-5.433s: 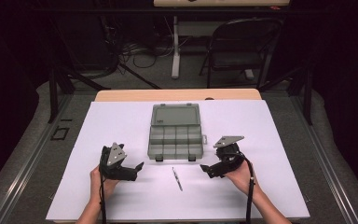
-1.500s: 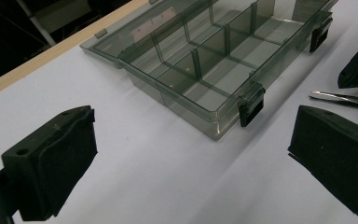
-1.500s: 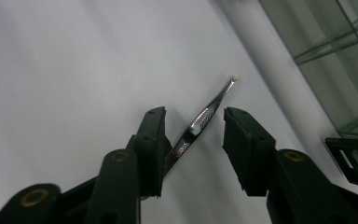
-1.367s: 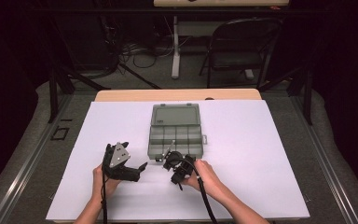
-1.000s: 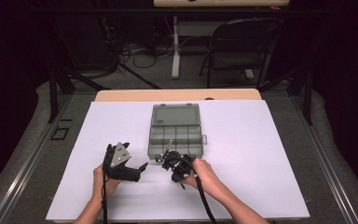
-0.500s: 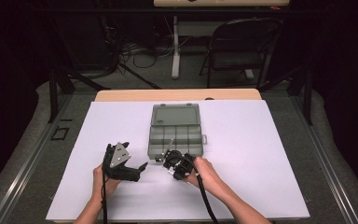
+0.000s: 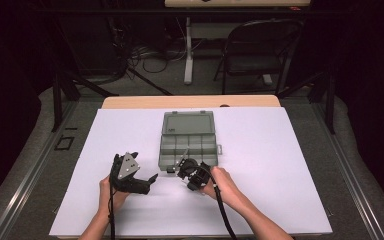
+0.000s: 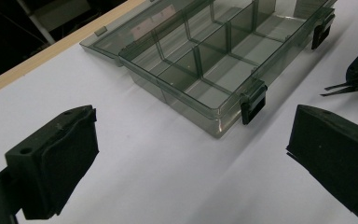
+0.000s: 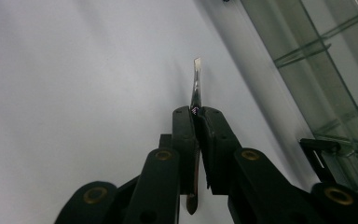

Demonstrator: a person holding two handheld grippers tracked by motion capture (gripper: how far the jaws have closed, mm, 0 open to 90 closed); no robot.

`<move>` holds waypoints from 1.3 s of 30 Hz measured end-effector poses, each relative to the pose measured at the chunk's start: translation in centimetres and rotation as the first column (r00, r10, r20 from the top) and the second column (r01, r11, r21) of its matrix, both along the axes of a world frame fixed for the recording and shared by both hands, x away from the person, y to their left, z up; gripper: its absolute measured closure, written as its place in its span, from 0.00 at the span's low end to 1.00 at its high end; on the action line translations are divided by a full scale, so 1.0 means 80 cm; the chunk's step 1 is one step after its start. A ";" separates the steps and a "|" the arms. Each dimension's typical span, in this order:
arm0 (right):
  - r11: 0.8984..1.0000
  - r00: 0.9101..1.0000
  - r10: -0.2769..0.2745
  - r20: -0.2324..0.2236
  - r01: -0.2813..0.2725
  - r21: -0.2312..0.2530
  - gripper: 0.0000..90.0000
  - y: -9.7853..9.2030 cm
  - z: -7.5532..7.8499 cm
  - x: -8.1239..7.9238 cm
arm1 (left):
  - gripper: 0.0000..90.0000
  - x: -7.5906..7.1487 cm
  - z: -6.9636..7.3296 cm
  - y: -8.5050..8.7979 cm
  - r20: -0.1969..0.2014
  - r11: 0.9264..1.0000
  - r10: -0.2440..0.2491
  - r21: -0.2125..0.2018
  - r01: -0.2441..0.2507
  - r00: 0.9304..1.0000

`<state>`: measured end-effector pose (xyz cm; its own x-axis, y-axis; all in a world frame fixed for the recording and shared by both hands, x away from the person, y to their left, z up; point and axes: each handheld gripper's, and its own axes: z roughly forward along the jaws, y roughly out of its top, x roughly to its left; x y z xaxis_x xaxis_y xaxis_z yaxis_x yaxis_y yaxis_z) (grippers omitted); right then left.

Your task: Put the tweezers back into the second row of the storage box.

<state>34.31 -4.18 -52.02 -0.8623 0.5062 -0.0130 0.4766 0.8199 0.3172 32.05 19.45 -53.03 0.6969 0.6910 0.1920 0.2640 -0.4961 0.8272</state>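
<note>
**Tweezers pinched in right gripper, just short of the open box**

Table [image 7: 290,165] w/ white sheet takes up most of the room in front of the person; both forearms come in from the near edge. Largest thing on it is the clear grey compartment box [image 7: 188,145], lid flat open on the far side, dividers showing, two black latches on the near wall. In the left gripper view the box [image 8: 205,60] sits beyond and btwn the fingertips, closer to the right-hand one, w/ one latch [image 8: 253,101] nearest.

Left gripper [image 7: 145,182] rests low over the sheet, to the left of the box's near corner. Its fingers [image 8: 58,158] stand wide apart, nothing btwn them but bare white sheet.

Right gripper [image 7: 182,167] is right at the box's near wall, tips pointing toward it. Its fingers [image 9: 186,135] have just been closing and are now pressed together on a thin metal pair of tweezers [image 9: 196,84]. The tweezers stick out past the fingertips, tip clear of the sheet as far as I can tell; the back end hangs down btwn the jaws toward the hand. From the right gripper view, box wall [image 9: 307,93] runs along the right side of the fingers, near but apart from the tweezers' tip. From the left gripper view the tweezers [image 8: 338,88] show as thin prongs off past the right fingertip, beside the box's near wall.

Tweezers [image 7: 184,155] from above: small sliver angled up toward the box's front row of compartments.
</note>
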 end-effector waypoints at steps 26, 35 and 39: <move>0.998 1.000 0.010 0.010 -0.011 0.057 0.95 -0.045 0.013 0.006 | 0.01 0.004 -0.003 -0.001 -0.005 1.000 -0.003 0.007 0.003 1.000; 0.997 0.999 0.034 0.008 -0.035 0.068 0.95 -0.050 0.015 0.008 | 0.00 0.006 -0.004 0.000 -0.001 1.000 -0.003 0.002 0.003 1.000; 0.997 0.999 0.045 0.014 -0.046 0.068 0.95 -0.052 0.017 0.006 | 0.00 0.008 -0.005 0.000 -0.005 1.000 -0.006 0.006 0.006 1.000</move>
<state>34.83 -8.36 -50.68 -0.8843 0.4669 0.0100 0.4354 0.8166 0.3790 32.68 19.46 -53.39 0.7017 0.6858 0.1931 0.2648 -0.5026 0.8229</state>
